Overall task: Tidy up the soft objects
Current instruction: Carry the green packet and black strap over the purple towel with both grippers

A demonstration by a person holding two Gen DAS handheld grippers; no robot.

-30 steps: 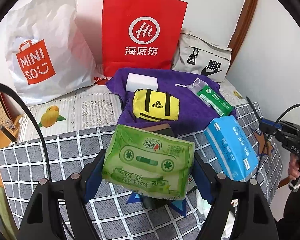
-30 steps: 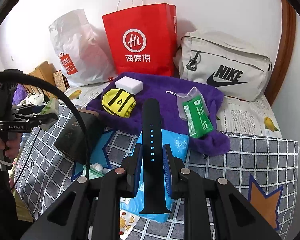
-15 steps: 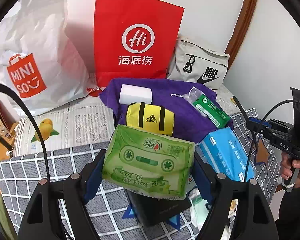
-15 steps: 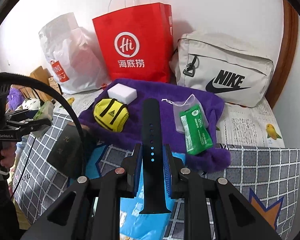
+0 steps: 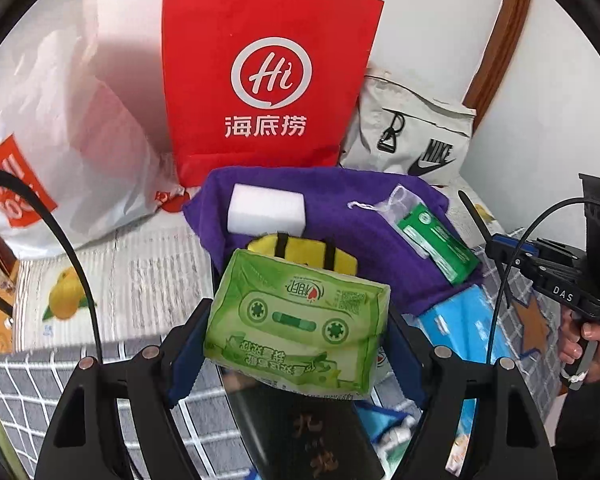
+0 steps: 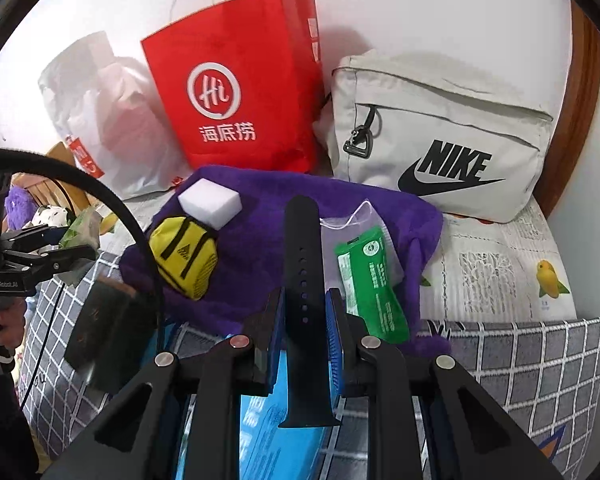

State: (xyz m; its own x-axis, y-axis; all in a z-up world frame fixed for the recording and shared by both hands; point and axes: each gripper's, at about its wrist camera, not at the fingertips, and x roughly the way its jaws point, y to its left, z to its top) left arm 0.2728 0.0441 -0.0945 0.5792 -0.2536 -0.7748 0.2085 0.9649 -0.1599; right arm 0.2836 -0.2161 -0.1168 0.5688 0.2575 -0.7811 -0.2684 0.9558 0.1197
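Tissue pack lies crosswise in left jaws; strap points forward, right-clamped.

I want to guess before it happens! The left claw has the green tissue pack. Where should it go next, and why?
Probably forward and down onto the purple towel. The left claw grips the green tissue pack in the air, and other soft things, the white sponge and yellow pouch, already lie on that towel. The right claw is busy holding a black strap.
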